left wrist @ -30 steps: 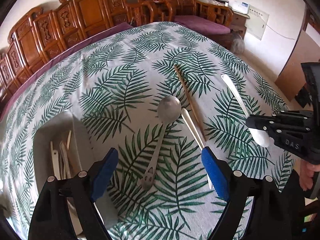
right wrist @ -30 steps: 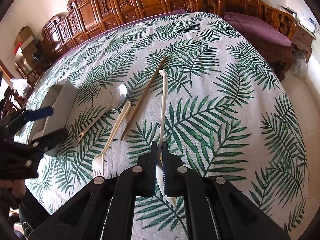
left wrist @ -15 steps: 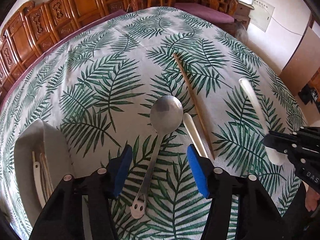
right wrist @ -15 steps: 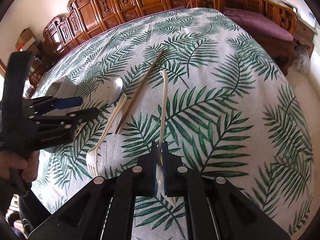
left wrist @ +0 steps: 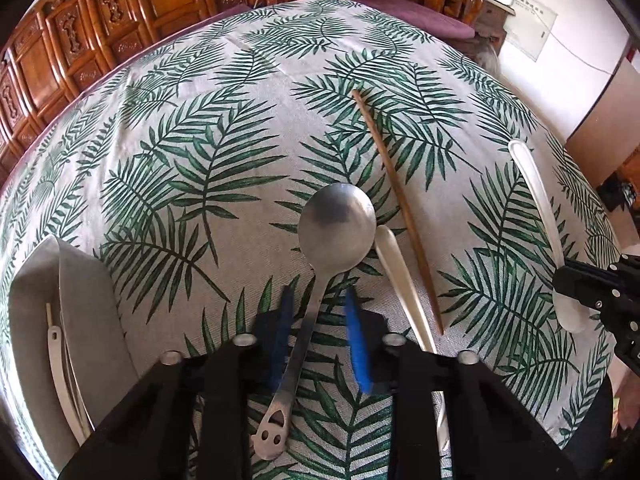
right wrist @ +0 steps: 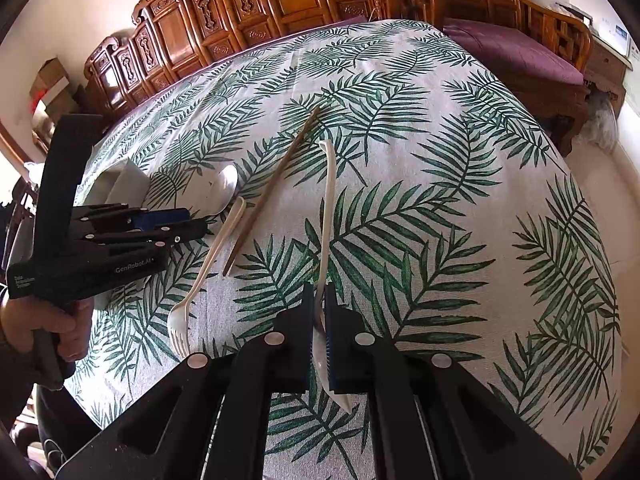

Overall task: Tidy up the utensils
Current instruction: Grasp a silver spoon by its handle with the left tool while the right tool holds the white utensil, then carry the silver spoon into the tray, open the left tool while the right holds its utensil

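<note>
A metal spoon (left wrist: 338,232) lies on the leaf-print tablecloth (left wrist: 208,128), its handle running toward me. My left gripper (left wrist: 318,300) straddles that handle; its blue pads (left wrist: 280,336) are closing, with a gap still showing beside the handle. In the right wrist view the left gripper (right wrist: 196,230) sits low by the spoon bowl (right wrist: 226,188). My right gripper (right wrist: 319,292) is shut on the bowl end of a white plastic spoon (right wrist: 329,200), whose handle stretches away over the cloth. The left wrist view shows it too, the white spoon (left wrist: 536,196) and right gripper (left wrist: 564,280).
A white plastic fork (right wrist: 208,264) and a brown chopstick (right wrist: 276,184) lie side by side between the two spoons. A grey tray (left wrist: 84,280) with white utensils (left wrist: 56,360) sits at the left. Carved wooden chairs (right wrist: 224,20) ring the table's far side.
My left gripper has come down over the metal spoon's handle and its jaws have narrowed from wide apart to close around it. The right gripper has kept still on the white spoon.
</note>
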